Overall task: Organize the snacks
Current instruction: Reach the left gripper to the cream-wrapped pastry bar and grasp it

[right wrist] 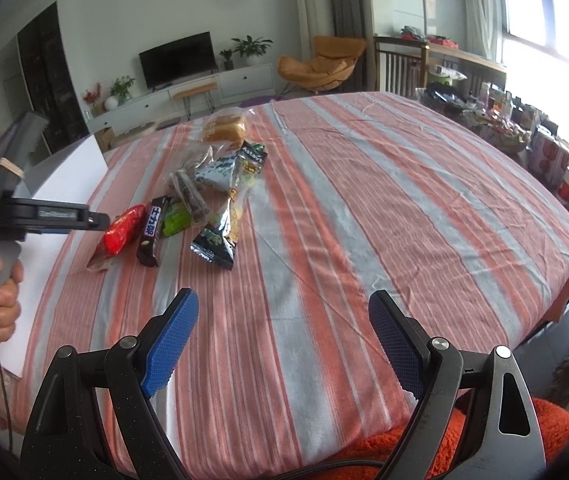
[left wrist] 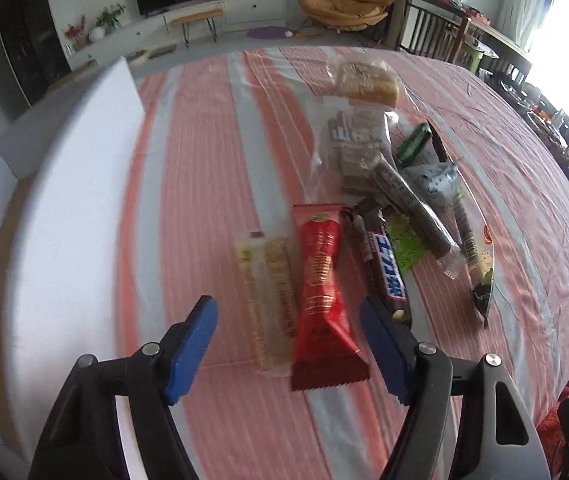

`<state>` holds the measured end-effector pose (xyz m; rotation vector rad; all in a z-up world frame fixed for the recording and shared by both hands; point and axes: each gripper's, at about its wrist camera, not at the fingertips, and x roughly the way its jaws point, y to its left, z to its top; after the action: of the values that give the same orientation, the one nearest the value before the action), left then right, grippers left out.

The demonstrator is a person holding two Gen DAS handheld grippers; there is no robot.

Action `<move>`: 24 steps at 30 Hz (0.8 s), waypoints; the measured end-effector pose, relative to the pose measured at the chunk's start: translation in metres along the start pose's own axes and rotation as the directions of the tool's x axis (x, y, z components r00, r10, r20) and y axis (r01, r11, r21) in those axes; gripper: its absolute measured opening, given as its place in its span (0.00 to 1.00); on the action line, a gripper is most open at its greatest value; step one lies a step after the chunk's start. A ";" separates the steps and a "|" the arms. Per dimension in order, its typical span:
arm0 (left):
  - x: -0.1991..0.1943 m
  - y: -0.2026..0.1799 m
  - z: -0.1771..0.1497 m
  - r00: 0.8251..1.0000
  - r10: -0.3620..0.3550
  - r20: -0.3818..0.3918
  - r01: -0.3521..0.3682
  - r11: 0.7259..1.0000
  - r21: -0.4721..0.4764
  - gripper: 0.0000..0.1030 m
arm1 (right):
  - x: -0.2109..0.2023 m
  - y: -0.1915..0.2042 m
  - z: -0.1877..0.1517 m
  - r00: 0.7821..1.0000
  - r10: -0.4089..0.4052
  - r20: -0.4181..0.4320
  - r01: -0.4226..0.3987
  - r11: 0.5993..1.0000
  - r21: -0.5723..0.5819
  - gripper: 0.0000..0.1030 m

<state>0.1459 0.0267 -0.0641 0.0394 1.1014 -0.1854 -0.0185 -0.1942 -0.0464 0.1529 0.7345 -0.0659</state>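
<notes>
A heap of snacks lies on the striped tablecloth (left wrist: 212, 168). In the left wrist view a red wrapped snack (left wrist: 322, 280) lies next to a pale cracker pack (left wrist: 270, 296) and a dark Snickers bar (left wrist: 384, 268). My left gripper (left wrist: 288, 316) is open, hovering just above the red snack and cracker pack. A bagged bread loaf (left wrist: 368, 82) lies further back. In the right wrist view the same heap shows: red snack (right wrist: 124, 228), Snickers bar (right wrist: 153, 230), a dark chip bag (right wrist: 220, 236). My right gripper (right wrist: 282, 316) is open and empty over the bare cloth, well short of the heap.
A white box (left wrist: 64, 184) stands at the table's left side, also in the right wrist view (right wrist: 68, 184). A green packet (left wrist: 414, 144) and a clear bag of small packs (left wrist: 356, 148) lie in the heap. Cluttered shelves (right wrist: 524, 128) stand beyond the table's right edge.
</notes>
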 end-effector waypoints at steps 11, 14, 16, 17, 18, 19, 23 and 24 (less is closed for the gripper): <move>-0.013 0.024 0.005 0.983 -0.170 0.071 0.177 0.978 -0.109 0.70 | 0.002 0.000 -0.002 1.000 0.013 -0.010 -0.013 1.000 0.005 0.87; -0.002 0.055 0.011 0.996 -0.089 0.008 0.089 0.972 -0.218 0.69 | 0.005 0.001 -0.001 1.000 0.013 -0.022 -0.013 1.000 0.007 0.87; 0.006 0.062 0.011 0.997 -0.079 -0.020 0.073 0.973 -0.218 0.69 | 0.005 0.001 -0.001 1.000 0.011 -0.021 -0.011 1.000 0.004 0.87; 0.008 0.061 0.011 0.997 -0.069 -0.031 0.061 0.977 -0.207 0.69 | 0.005 0.002 -0.001 1.000 0.010 -0.020 -0.010 1.000 0.001 0.87; 0.012 0.059 0.010 0.998 -0.057 -0.040 0.048 0.980 -0.194 0.69 | 0.005 0.002 -0.002 1.000 0.009 -0.019 -0.009 1.000 -0.001 0.87; 0.017 0.057 0.010 0.997 -0.052 -0.049 0.042 0.982 -0.187 0.69 | 0.005 0.002 -0.002 1.000 0.007 -0.018 -0.007 1.000 -0.003 0.87; 0.036 0.046 0.006 0.997 -0.026 -0.078 0.011 0.984 -0.179 0.69 | 0.005 0.001 -0.002 1.000 0.007 -0.016 -0.007 1.000 0.005 0.87; 0.038 0.041 0.008 0.998 0.009 -0.062 -0.019 0.988 -0.152 0.69 | 0.005 0.000 -0.002 1.000 0.008 -0.017 -0.008 1.000 0.008 0.87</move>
<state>0.1769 0.0616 -0.0962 -0.0847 1.1735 -0.0872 -0.0166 -0.1938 -0.0511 0.1643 0.7511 -0.0601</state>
